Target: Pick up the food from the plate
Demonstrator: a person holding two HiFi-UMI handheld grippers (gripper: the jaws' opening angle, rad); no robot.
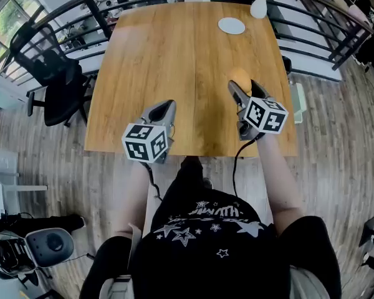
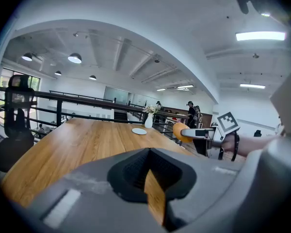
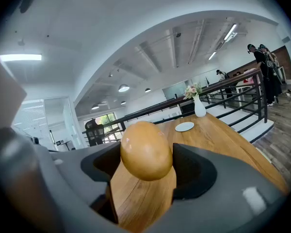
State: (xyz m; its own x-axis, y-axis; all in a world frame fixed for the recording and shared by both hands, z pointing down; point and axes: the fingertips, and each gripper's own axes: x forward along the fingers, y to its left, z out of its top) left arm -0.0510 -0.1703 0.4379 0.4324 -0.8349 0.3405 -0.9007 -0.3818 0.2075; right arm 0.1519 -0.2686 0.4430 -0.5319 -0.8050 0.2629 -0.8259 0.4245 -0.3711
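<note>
A smooth orange-brown, egg-shaped piece of food (image 3: pixel 145 149) sits between the jaws of my right gripper (image 3: pixel 148 168), which is shut on it and holds it above the wooden table (image 1: pixel 174 61). The head view shows the food (image 1: pixel 240 77) at the tip of the right gripper (image 1: pixel 242 87), over the table's near right part. The small white plate (image 1: pixel 231 25) lies bare at the far end, well beyond the food. My left gripper (image 1: pixel 167 106) hovers at the table's near edge with its jaws together and nothing in them. It sees the food (image 2: pixel 177 130) off to its right.
A white vase with flowers (image 1: pixel 259 5) stands at the far right corner, beside the plate. Black railings (image 1: pixel 81 8) run round the table's far and side edges. A black office chair (image 1: pixel 56 80) stands to the left. People stand in the distance (image 3: pixel 262 57).
</note>
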